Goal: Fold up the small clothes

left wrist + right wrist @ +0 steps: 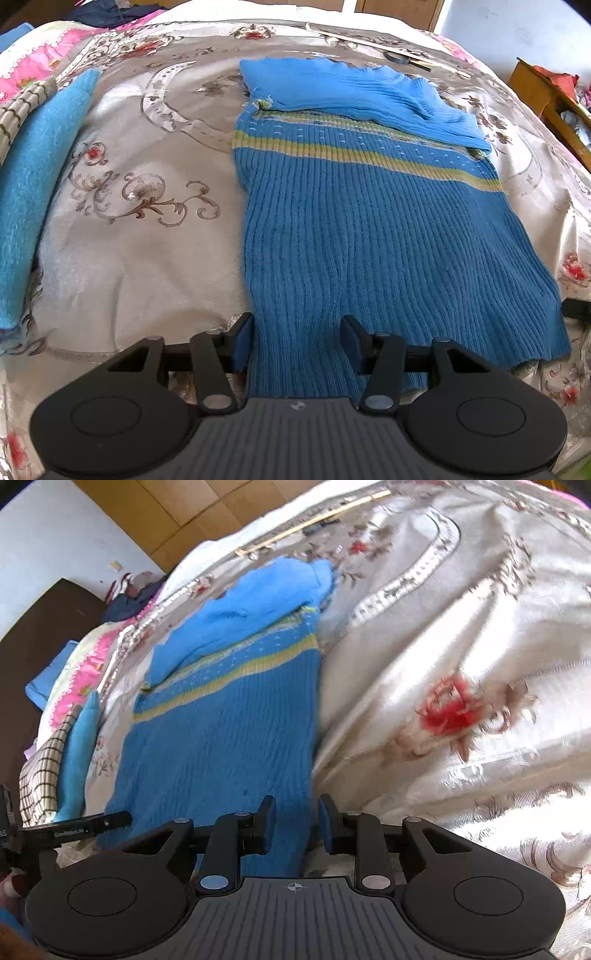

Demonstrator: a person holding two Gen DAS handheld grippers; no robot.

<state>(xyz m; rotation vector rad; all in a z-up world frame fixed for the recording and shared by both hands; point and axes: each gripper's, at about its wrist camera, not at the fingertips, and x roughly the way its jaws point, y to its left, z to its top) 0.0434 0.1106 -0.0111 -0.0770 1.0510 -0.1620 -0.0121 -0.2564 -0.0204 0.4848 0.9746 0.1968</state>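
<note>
Left hand-held gripper (pixel 297 341): jaws apart, straddling the near left corner of the blue knit sweater (pixel 369 229); left finger (pixel 242 343) just off the cloth's edge over the bedspread (pixel 140 258), right finger (pixel 351 341) over the knit; pads not pressing, nothing held. Right hand-held gripper (pixel 297 823): jaws narrowly apart, straddling the sweater's near right edge, left finger (pixel 267 821) over the knit, right finger (pixel 327 823) over the bedspread; whether pads touch the cloth cannot be told.

Sweater: flat on the bed, long axis running from the hem at the grippers away to the far end; ribs along that axis, green-yellow stripes (pixel 369 151) across it. Lighter blue upper part (pixel 354 92) folded over the far end, lying crosswise.

Containers: a wooden box or drawer (pixel 546 96) beside the bed at the right edge, with red cloth and other items inside, unclear.

Left wrist view only: a dark ring-shaped item (pixel 400 57) by a pale stick (pixel 388 48) on the far bedspread; a folded teal cloth (pixel 37 184) at left. Right wrist view only: wooden floor (pixel 166 513), a dark board (pixel 48 627), a red flower print (pixel 450 709), the tip of the left hand-held gripper at lower left, and much motion blur.
</note>
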